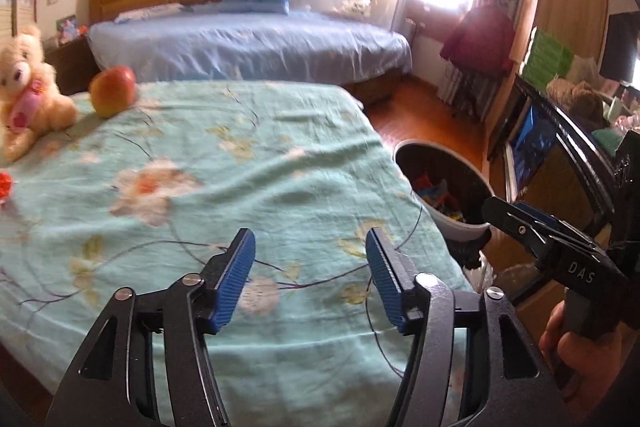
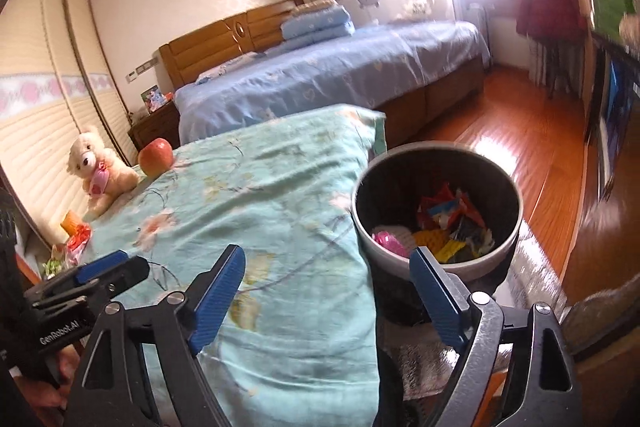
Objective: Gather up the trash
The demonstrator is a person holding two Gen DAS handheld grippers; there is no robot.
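Trash, a heap of crumpled red, yellow and blue wrappers [image 2: 452,223], already lies inside the round grey bin with a dark liner [image 2: 436,263], which stands on the floor just beside the bed's right edge. More seems left: a small pile of red and orange wrappers [image 2: 76,237] sits at about nine o'clock on the bed with the pale green floral sheet [image 1: 248,163], near the cream teddy bear [image 1: 28,87] and the red-yellow apple [image 1: 112,90].

We hold our left claw [image 1: 310,279] above the sheet with its blue pads spread apart and nothing between them. Our right claw [image 2: 332,299] hovers at the bed's edge, near the bin, likewise released and empty.

We judge one drop is done and the next pickup is due: the left claw must travel toward nine o'clock, settle over the wrappers and pinch them without catching the sheet.

We read "DAS" on the right claw's body and "GenRobot.AI" on the left's.
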